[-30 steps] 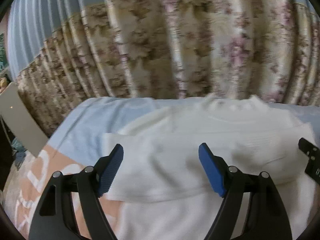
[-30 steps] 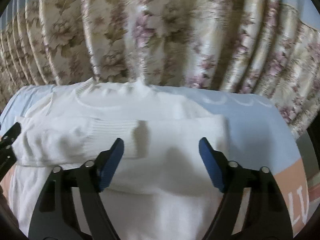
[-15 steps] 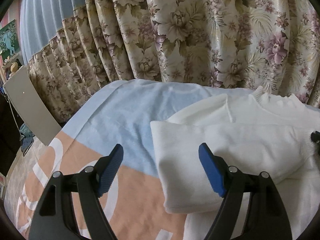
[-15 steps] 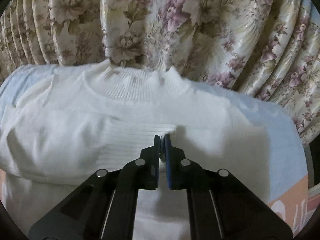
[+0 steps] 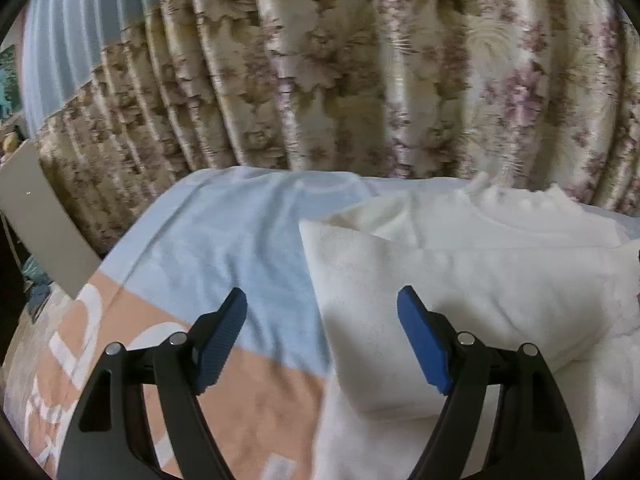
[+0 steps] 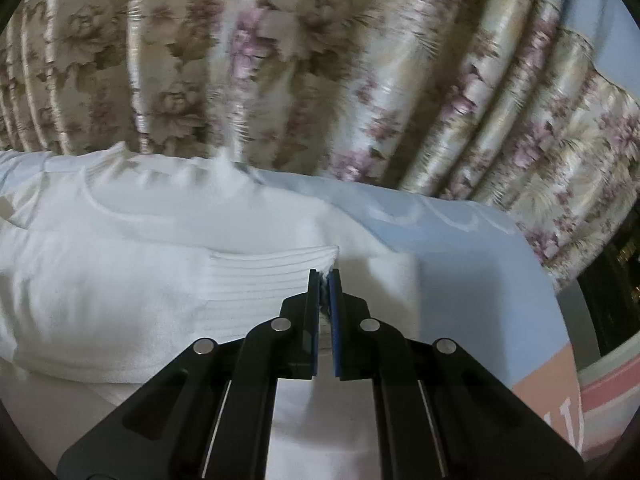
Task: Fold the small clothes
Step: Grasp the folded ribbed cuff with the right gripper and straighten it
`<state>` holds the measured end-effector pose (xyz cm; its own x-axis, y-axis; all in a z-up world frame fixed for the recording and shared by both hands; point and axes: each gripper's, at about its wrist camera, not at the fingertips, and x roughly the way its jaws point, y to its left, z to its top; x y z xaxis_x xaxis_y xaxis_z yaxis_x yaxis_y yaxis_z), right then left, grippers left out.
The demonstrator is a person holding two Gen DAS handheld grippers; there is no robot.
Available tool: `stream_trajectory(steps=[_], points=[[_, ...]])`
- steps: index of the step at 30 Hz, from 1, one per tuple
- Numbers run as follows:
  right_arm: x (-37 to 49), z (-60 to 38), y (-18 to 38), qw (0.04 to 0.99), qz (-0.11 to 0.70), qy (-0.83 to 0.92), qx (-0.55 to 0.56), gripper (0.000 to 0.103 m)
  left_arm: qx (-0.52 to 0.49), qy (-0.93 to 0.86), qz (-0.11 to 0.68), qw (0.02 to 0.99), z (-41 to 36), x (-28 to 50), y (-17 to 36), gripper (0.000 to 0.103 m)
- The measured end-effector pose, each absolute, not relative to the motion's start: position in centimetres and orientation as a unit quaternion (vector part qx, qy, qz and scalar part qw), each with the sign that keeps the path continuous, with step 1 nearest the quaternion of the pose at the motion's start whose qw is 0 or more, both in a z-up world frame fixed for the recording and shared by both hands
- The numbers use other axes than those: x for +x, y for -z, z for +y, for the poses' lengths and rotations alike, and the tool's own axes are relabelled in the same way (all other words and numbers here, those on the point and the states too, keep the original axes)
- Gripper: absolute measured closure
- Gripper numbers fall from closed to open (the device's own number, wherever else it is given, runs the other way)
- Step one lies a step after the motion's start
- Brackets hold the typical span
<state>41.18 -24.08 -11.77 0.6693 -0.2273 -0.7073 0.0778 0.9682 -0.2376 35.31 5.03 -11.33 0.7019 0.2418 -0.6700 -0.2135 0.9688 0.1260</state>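
Observation:
A white knit sweater (image 6: 132, 240) lies on the bed, collar toward the curtain, with one sleeve folded across its chest. My right gripper (image 6: 324, 276) is shut on the ribbed cuff (image 6: 264, 284) of that sleeve and holds its edge slightly raised. In the left wrist view the same sweater (image 5: 480, 280) fills the right half, its folded sleeve edge lying between the fingers. My left gripper (image 5: 320, 320) stands open above the sweater's left edge and the blanket, holding nothing.
A light blue and peach blanket (image 5: 224, 248) with white letters covers the bed. A floral curtain (image 5: 360, 80) hangs close behind. A grey board (image 5: 36, 220) leans at the far left, and a dark gap (image 6: 612, 280) shows beyond the bed's right side.
My right gripper went from open to shut on the sleeve cuff and now lifts it a little. My left gripper shifted left off the sweater and stays open.

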Motion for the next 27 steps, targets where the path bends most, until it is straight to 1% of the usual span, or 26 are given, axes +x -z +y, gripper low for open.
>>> stream_trajectory(steps=[11,27], points=[[40.0,-29.4,12.4,0.903,0.408,0.109,-0.076,0.098,0.028,-0.103,0.371,0.923,2.0,36.0,11.0,0.025],[39.2,-31.3,13.4,0.896,0.424,0.115,-0.054,0.097,0.037,-0.103,0.371,0.922,1.2,35.8,11.0,0.025]])
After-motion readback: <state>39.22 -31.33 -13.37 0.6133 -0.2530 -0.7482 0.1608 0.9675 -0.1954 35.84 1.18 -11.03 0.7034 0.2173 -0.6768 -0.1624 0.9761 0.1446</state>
